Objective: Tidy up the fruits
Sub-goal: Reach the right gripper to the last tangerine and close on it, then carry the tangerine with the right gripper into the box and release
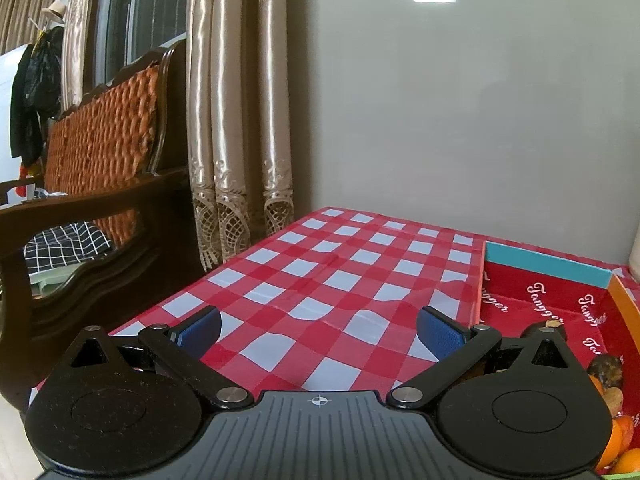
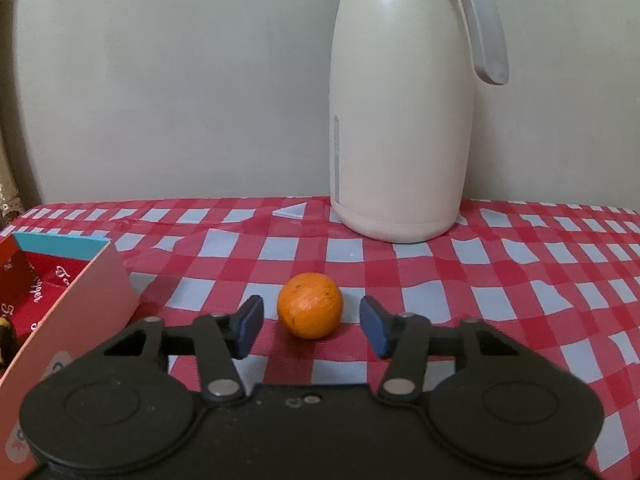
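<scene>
An orange tangerine (image 2: 310, 305) lies on the red-and-white checked tablecloth (image 2: 500, 280) in the right wrist view. My right gripper (image 2: 312, 326) straddles it, one blue pad on each side with a small gap to the fruit, so it stands open. In the left wrist view my left gripper (image 1: 319, 332) is wide open over bare cloth, nothing between its fingers. A red cardboard box (image 1: 544, 300) with a turquoise inner wall sits to its right and holds several fruits (image 1: 612, 436), orange and dark ones, partly hidden by the gripper body.
A tall cream thermos jug (image 2: 400, 120) stands at the back of the table against the wall. The box's pale outer wall (image 2: 84, 304) is close on the right gripper's left. Left of the table are curtains (image 1: 236, 120) and a wooden sofa (image 1: 100, 184).
</scene>
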